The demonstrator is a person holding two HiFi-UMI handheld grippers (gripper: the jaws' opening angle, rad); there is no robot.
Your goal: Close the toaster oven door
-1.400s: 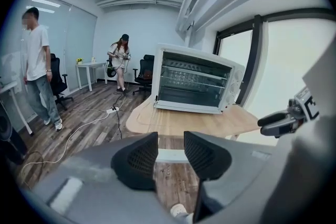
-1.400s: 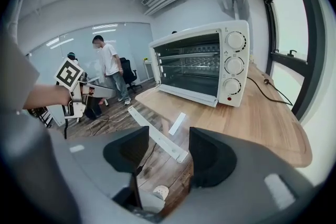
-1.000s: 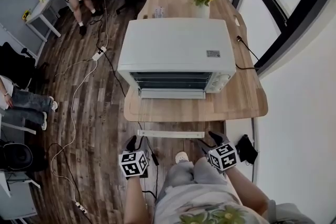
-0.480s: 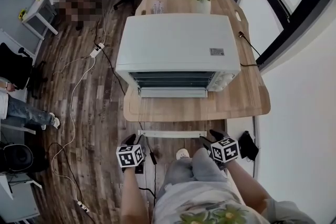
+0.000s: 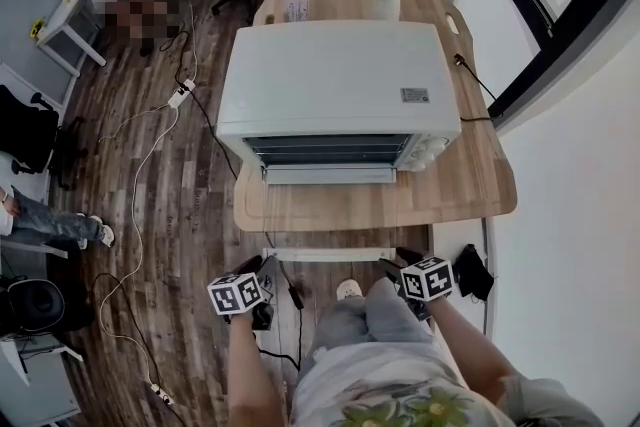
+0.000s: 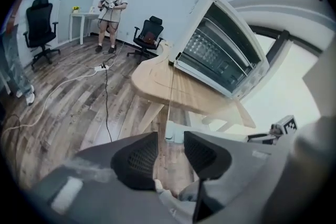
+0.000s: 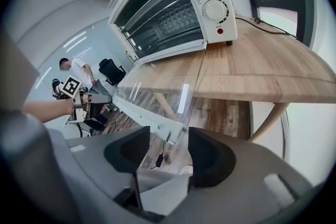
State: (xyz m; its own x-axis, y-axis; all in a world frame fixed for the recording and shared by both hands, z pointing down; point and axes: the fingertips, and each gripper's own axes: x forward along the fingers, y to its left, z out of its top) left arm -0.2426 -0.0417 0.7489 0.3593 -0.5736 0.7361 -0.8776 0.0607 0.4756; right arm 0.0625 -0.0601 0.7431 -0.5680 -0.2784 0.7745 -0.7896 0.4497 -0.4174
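The door (image 5: 325, 215) of the toaster oven (image 5: 338, 80) was fully open. It lay flat in front of the oven's mouth, hinged at the lower front edge, and its glass reached out past the edge of the table (image 5: 470, 185) on which the oven stood. The white handle (image 5: 325, 255) formed the door's far edge from the oven. Its long axis ran from left to right, parallel to the oven's front.

Both claws were on the person's side of the handle, further from the oven than it. The left gripper (image 5: 258, 270) was near the handle's left end and the right gripper (image 5: 403, 262) near its right end, neither touching it. I judged them about equally near, so either could do the work. The jaws of both were apart, with nothing between them.

From each claw the door lay ahead, toward the oven. Closing it would probably call for reaching under the handle and lifting it up and forward.
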